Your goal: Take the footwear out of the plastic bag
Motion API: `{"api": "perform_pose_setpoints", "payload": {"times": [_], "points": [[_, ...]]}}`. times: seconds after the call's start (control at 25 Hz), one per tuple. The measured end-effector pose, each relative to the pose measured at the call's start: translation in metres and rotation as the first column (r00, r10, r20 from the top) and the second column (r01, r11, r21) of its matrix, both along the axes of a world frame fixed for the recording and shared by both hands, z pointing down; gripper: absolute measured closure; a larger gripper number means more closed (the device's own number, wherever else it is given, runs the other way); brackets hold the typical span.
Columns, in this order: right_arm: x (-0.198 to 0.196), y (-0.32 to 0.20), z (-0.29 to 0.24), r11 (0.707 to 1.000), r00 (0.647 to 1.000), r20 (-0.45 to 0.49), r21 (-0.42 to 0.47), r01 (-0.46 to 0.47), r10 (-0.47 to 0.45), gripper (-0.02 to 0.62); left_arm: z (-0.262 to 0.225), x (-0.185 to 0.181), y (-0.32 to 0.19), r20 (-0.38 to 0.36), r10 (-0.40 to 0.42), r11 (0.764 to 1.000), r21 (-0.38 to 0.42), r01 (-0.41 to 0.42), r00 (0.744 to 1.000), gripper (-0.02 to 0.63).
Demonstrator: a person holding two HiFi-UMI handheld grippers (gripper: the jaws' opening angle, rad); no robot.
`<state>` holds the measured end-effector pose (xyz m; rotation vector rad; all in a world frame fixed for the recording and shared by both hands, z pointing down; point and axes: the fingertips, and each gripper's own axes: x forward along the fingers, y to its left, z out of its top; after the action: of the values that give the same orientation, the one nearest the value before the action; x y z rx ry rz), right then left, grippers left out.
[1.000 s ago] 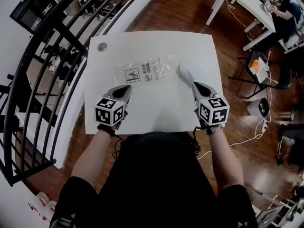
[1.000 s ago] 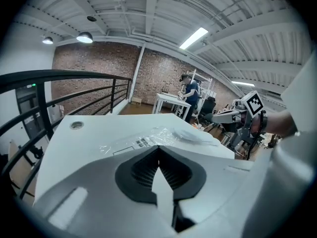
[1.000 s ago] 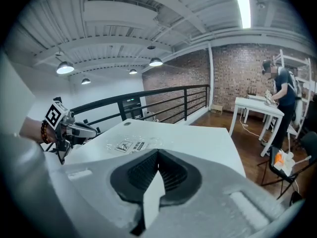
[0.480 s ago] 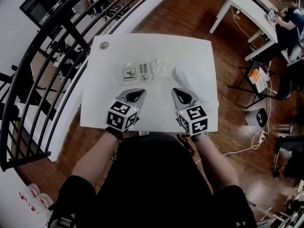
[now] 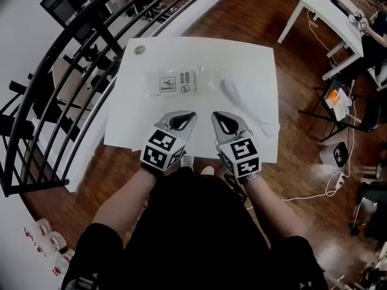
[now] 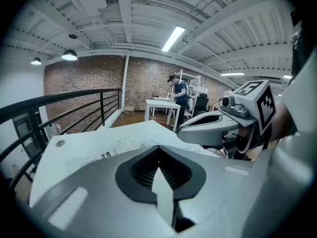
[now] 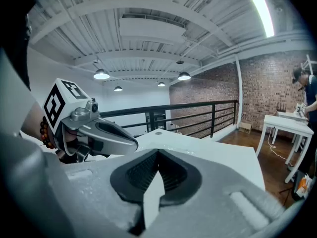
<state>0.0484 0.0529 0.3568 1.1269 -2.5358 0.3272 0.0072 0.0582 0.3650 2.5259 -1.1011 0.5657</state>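
Both grippers are held side by side over the near part of the desk [image 5: 257, 56], close together but apart, with their tips turned toward the far side. The left gripper [image 5: 184, 119] is shown shut in its own view: the jaws are pressed together and nothing is held between them. The right gripper [image 5: 222, 121] is closed in the same way and is also empty. In each gripper view the other gripper is seen just beside.

The white footwear [image 5: 243, 100] is found outside the bag [image 5: 181, 82], lying on the bare desk right of centre. Its length is set slantwise from far left to near right, and its near end is just beyond the right gripper's tips. The bag is clear and flat, is marked with printed labels, and is laid on the far half of the desk, left of the footwear. Their ends are just beside each other; whether they touch cannot be told.

A small round disc [image 5: 139, 50] is placed at the desk's far left corner. A black railing [image 5: 57, 95] is seen along the left, above a wooden floor [image 5: 242, 11]. A second desk [image 5: 329, 20] is set at the far right, and a person [image 6: 179, 89] is seen standing by it.
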Motion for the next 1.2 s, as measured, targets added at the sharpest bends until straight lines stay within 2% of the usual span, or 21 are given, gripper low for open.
{"api": "perform_pose_setpoints", "payload": {"times": [0.44,0.76,1.2], "points": [[-0.021,0.019,-0.013,0.998,1.000,-0.003,0.062,0.029,-0.029,0.603,-0.021,-0.005,0.013,-0.002,-0.016,0.996,0.084,0.016,1.000,0.589],[-0.049,0.024,-0.024,0.996,1.000,0.001,0.084,-0.002,0.001,0.603,-0.030,-0.027,0.015,0.000,0.032,0.995,0.099,-0.032,0.999,0.589],[-0.055,0.026,-0.025,0.993,0.997,-0.021,0.090,-0.075,0.078,0.603,-0.034,-0.040,0.018,0.003,0.089,0.989,0.115,-0.089,0.996,0.589]]}}
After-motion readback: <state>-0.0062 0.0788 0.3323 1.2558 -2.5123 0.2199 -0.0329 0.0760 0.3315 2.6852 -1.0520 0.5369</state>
